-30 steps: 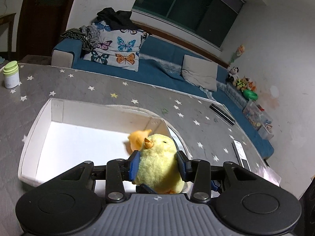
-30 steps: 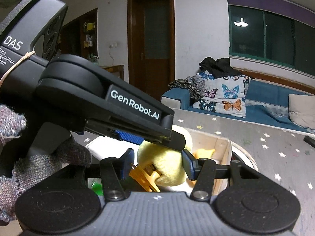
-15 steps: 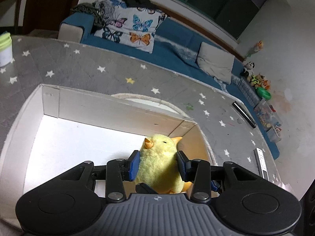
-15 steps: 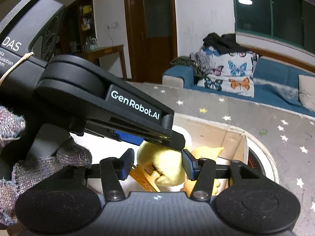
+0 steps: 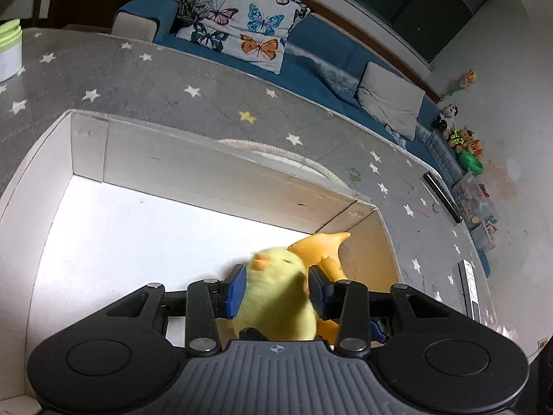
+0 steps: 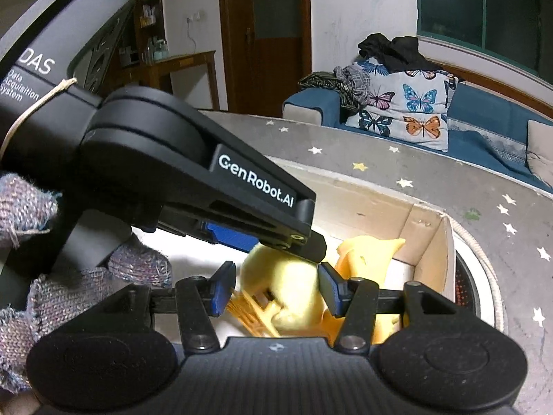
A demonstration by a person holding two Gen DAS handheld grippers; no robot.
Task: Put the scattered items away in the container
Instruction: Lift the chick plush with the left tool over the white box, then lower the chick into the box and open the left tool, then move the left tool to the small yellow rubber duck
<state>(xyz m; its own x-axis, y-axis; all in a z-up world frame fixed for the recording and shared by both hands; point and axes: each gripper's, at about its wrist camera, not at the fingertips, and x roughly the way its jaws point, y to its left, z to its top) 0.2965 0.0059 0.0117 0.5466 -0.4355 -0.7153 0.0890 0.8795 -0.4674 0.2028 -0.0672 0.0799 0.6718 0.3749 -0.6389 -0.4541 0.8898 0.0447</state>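
The yellow plush chick (image 5: 276, 294) is seen between the blue pads of the left hand-held gripper (image 5: 276, 290), whose jaws have just been closing on it, low inside the white cardboard box (image 5: 103, 159) on the star-patterned worktop (image 5: 172, 79). An orange plush toy (image 5: 321, 245) is lying just behind it in the box's corner. Only in the right wrist view is the right hand-held gripper (image 6: 274, 288) shown, set half-wide around the same chick and its orange feet (image 6: 252, 314), though a firm grip cannot be told, with a gloved hand (image 6: 31, 276) on the left device.

The left gripper (image 6: 221, 204), filling the left of the right wrist view, bears "GenRobot.AI" on its arm and "DAS Data Acquisition System" on its body.
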